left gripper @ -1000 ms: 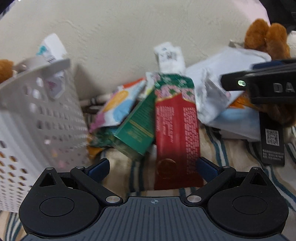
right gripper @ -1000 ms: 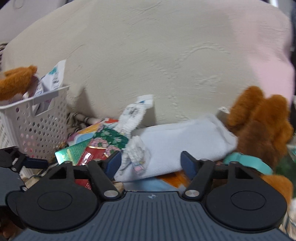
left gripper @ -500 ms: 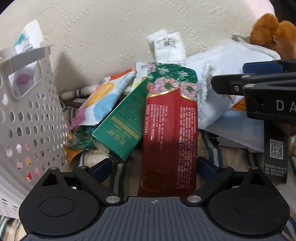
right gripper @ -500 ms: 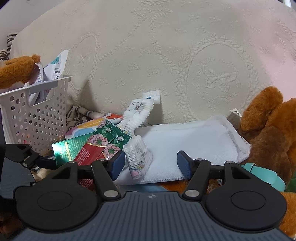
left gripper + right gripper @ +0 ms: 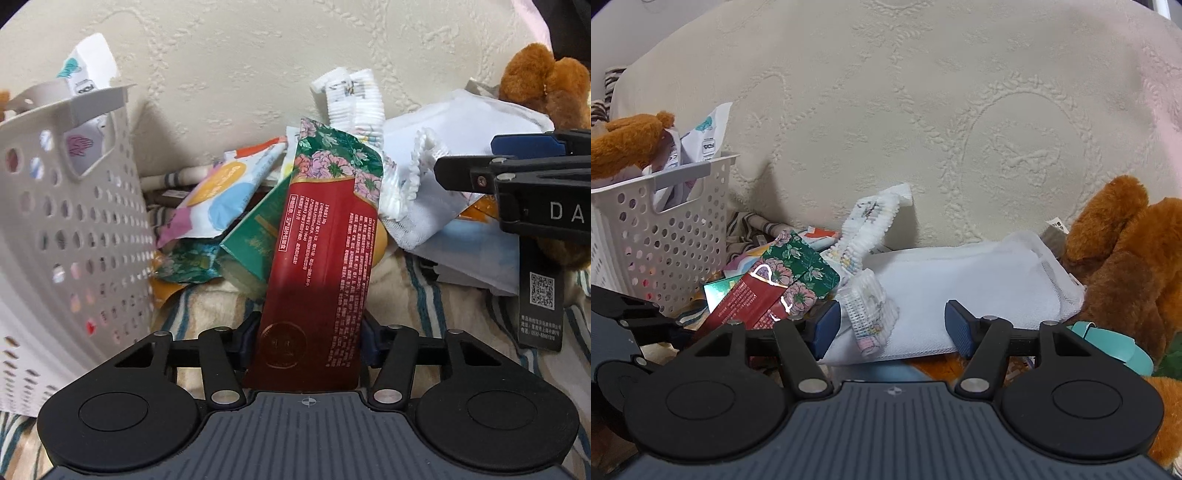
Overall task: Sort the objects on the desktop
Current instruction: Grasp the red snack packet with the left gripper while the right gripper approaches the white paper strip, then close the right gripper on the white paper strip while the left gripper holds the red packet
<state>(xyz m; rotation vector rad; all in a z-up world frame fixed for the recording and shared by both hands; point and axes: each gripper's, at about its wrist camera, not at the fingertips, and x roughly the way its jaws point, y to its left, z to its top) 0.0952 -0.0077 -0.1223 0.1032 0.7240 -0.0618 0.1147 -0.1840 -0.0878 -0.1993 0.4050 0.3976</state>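
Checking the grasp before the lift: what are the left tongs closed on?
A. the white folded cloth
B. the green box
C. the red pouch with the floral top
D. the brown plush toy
C: the left tongs pinch the lower sides of the red pouch between both fingers.

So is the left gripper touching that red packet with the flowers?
Touching. In the left wrist view, the left gripper has both blue fingers pressed against the edges of the red flowered packet, no gap showing.
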